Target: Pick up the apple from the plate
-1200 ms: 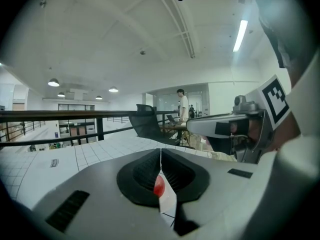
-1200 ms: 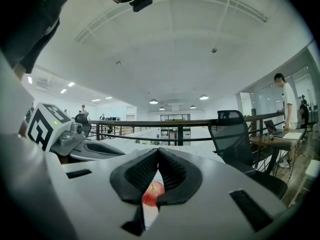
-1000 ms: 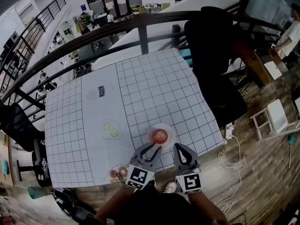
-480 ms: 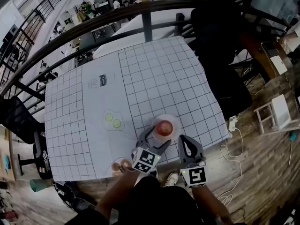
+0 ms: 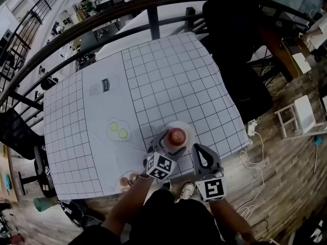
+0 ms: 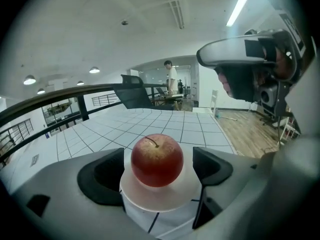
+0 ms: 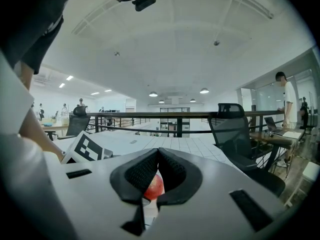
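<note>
Pickup not yet done: the apple (image 6: pixel 156 160) sits on the plate (image 6: pixel 150 204) at the near edge of the table (image 5: pixel 168 86). It is red, glossy and faintly speckled, stem up. The left hand-held gripper (image 5: pixel 170 143) flanks it with jaws opening, pads clear of the skin. The right hand-held gripper (image 7: pixel 157 174) is pressed together and empty, just beside the plate.

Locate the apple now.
Head view, near edge of the table: the apple sits on the plate, untouched between the opening jaws of the left gripper.
</note>
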The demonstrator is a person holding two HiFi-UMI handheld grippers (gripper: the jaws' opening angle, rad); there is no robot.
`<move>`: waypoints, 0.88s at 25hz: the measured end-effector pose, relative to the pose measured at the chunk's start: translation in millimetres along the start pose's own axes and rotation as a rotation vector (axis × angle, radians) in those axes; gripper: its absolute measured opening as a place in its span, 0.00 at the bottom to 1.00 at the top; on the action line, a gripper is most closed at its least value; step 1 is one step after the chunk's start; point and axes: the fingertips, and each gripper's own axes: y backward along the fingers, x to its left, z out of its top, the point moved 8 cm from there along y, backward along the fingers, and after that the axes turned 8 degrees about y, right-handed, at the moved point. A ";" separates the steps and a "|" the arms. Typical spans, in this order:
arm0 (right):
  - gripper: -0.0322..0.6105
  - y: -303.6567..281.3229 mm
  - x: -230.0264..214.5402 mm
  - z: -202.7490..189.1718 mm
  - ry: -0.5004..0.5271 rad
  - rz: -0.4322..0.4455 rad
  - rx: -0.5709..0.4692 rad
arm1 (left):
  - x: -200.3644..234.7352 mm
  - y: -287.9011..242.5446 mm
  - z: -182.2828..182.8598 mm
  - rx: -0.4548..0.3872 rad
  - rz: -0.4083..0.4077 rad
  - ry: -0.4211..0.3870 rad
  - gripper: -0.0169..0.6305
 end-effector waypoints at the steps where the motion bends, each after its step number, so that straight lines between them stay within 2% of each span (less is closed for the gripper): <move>1: 0.09 -0.4 -0.7 -0.3 -0.005 -0.004 -0.002 | 0.6 -2.8 -1.1 0.005 0.002 -0.008 0.67; 9: 0.09 2.4 -1.7 -4.2 -0.008 -0.022 -0.002 | 4.1 -20.7 -8.5 0.051 -0.007 -0.007 0.67; 16: 0.09 4.7 -3.4 -6.8 -0.022 -0.037 0.002 | 4.5 -23.0 -9.6 0.052 -0.019 -0.007 0.67; 22: 0.09 6.2 -3.5 -5.5 -0.019 -0.041 -0.007 | 6.4 -23.3 -10.3 0.049 0.004 -0.013 0.66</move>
